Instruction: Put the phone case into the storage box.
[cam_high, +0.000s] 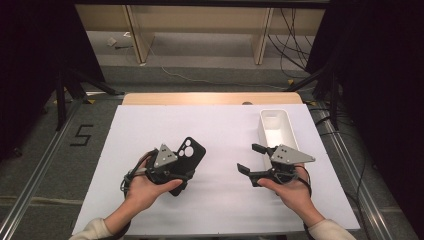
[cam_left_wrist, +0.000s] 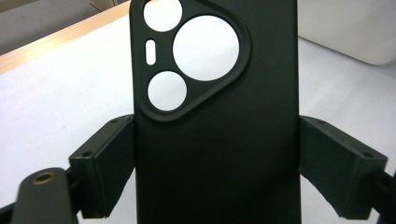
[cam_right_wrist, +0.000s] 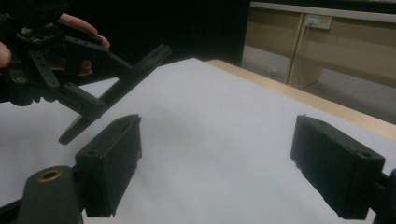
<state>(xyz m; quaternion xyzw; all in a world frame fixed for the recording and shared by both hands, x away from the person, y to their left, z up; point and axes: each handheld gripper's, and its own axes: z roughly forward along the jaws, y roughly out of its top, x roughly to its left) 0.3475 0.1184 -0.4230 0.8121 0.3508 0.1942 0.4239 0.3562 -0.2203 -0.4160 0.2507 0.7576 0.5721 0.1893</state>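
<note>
**Left gripper clamping phone case, right gripper empty**

Left gripper (cam_high: 184, 175): you're holding the case (cam_high: 188, 159) across its width, one jaw pressing on each long edge. Left gripper view is showing it clearly: both pads are sitting flush against the sides of the case (cam_left_wrist: 217, 135), back face toward the camera, triangular camera cutout at the far end. Jaws are standing wide, but that's the width of the case, not slack.

In the high view the case is sitting left of the table's centre, camera end pointing away from you and slightly right. Right gripper view is showing the case (cam_right_wrist: 119, 91) edge-on, tilting upward at the far end, lifted off the white sheet (cam_high: 225, 130) rather than lying flat. Your left hand (cam_high: 145, 187) is wrapping the gripper body from below.

Right gripper (cam_high: 248, 159): you're holding it with jaws spread wide and nothing between them. Its own view is showing just the bare sheet (cam_right_wrist: 219, 135) between the two pads. It's pointing left toward the case, well apart from it.

White tray (cam_high: 278, 131) is sitting at the right side of the sheet, just beyond the right gripper, long axis running away from you. Your right hand (cam_high: 290, 190) is sitting near the sheet's front right part.
</note>
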